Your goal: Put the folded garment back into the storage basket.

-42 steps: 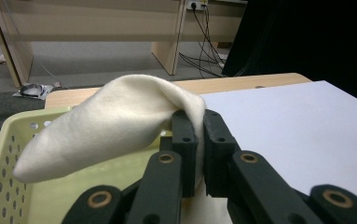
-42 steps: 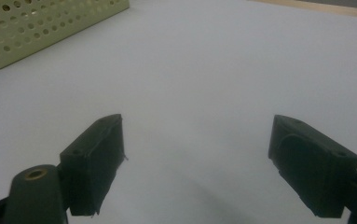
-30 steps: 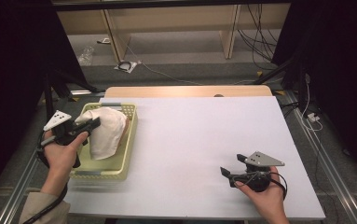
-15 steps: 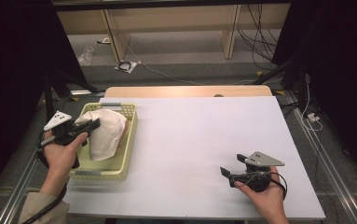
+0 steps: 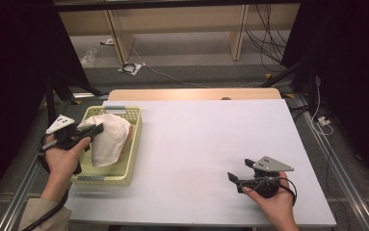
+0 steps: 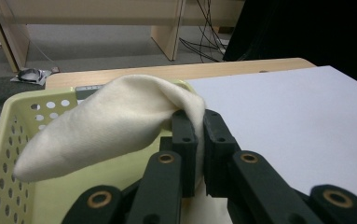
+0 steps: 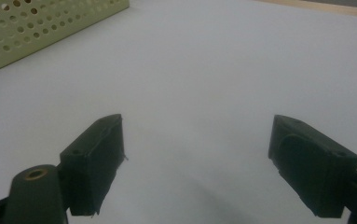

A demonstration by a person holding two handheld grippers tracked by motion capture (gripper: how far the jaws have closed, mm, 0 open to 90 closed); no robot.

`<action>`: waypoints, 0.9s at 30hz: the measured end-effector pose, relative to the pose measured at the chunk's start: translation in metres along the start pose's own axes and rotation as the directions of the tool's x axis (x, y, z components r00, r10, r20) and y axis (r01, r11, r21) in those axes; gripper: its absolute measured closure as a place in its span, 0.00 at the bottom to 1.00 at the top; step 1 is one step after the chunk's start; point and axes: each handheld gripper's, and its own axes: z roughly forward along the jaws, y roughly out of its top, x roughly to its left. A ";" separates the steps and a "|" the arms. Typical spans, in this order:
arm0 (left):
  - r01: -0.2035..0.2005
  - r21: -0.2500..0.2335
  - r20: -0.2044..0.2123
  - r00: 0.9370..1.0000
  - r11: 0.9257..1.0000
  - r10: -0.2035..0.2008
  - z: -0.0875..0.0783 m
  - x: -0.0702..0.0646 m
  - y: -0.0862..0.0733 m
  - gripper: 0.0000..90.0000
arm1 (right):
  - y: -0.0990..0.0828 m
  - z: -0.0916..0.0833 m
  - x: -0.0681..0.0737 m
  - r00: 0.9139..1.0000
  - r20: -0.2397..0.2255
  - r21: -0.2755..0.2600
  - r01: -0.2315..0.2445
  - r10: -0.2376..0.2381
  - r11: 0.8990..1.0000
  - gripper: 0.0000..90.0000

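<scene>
A cloth (image 5: 109, 139) lies in a basket (image 5: 135, 139) at the table's (image 5: 211, 139) left edge.

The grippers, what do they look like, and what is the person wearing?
Each gripper, the left gripper and the right gripper, is black with two blocky jaws, brass-coloured rivets, a grey three-cornered plate on top and a trailing black cable. The left arm wears a beige sleeve.

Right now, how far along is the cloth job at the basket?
Done: the left gripper is shut on a fold of the cream cloth, lifting part of it. In hand: the cloth is over the yellow basket, its lower part inside. Left, probably: bringing it onto the white table, where the right gripper waits open.
</scene>
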 end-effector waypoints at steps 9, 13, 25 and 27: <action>-0.001 0.015 0.002 1.000 1.000 0.001 0.001 0.001 -0.001 0.94 | 0.000 0.000 0.000 1.000 0.000 -0.001 0.003 -0.003 1.000 0.22; -0.003 0.019 0.004 1.000 1.000 0.002 0.002 0.001 -0.001 0.94 | 0.000 0.000 0.000 1.000 0.000 -0.001 0.003 -0.003 1.000 0.22; -0.003 0.036 0.004 1.000 0.999 0.003 0.004 0.003 -0.003 0.94 | 0.000 0.000 0.000 1.000 -0.001 -0.006 0.004 -0.004 1.000 0.22; -0.003 0.039 0.005 1.000 0.999 0.003 0.004 0.003 -0.003 0.94 | 0.000 -0.001 0.000 1.000 0.000 -0.002 0.004 -0.004 1.000 0.22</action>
